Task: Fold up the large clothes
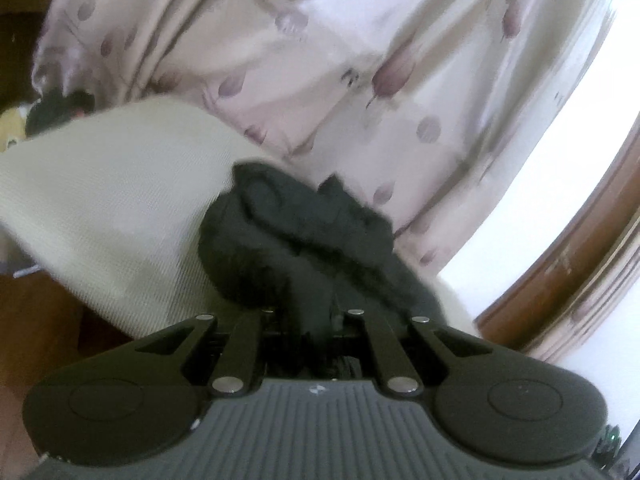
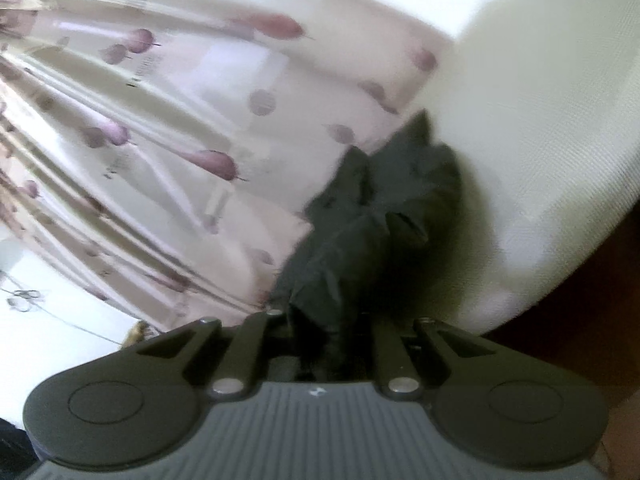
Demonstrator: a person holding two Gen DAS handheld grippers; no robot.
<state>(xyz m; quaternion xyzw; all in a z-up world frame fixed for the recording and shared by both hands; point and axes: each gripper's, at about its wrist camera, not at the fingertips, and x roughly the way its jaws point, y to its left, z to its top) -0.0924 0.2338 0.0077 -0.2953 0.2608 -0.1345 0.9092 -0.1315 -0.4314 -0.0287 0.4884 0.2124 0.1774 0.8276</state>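
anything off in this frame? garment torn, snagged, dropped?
Nothing stands out. The left gripper and right gripper are each shut on bunched black garment, in front of the curtain. No tear shows, though blur hides detail.

Jaws buried in dark garment (image 1: 304,240), curtain (image 1: 320,60) motion-blurred

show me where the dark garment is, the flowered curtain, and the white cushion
dark garment (image 1: 304,240): left wrist view, on the bunched middle of the cloth.
flowered curtain (image 1: 320,60): left wrist view, on a pale fold.
white cushion (image 2: 540,140): right wrist view, on its woven top face.
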